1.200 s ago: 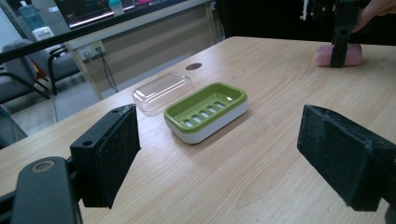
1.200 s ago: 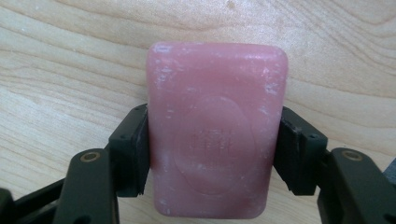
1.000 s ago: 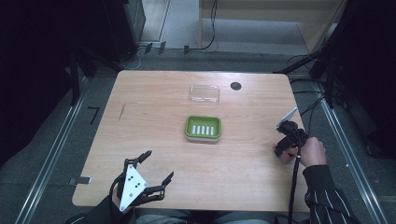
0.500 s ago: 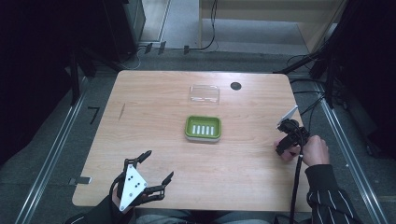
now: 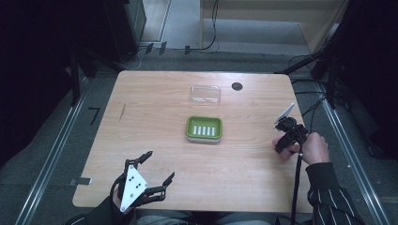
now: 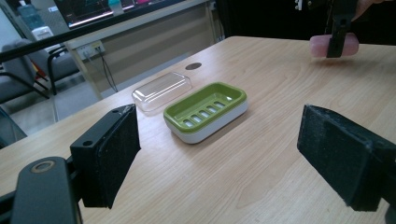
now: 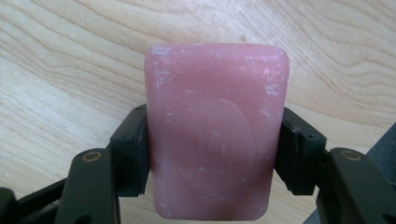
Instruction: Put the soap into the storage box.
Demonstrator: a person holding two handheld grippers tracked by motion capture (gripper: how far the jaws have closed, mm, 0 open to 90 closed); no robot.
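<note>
The pink soap bar (image 7: 215, 130) sits clamped between the right gripper's (image 5: 286, 138) pads, near the table's (image 5: 155, 103) right edge. At the middle lies the green soap dish (image 5: 203, 128), a clear lid (image 5: 205, 94) behind it. The left gripper (image 5: 152, 180) rests by the near edge, jaws apart and empty.

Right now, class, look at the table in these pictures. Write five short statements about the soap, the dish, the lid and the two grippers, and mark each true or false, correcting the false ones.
1. The right gripper is clamped on the pink soap bar. True.
2. The green soap dish already holds the soap. False: the dish is empty.
3. The clear lid lies on the table beyond the dish. True.
4. The left gripper holds the lid. False: its jaws stand open with nothing between them.
5. The lid covers the dish. False: they lie apart.
</note>
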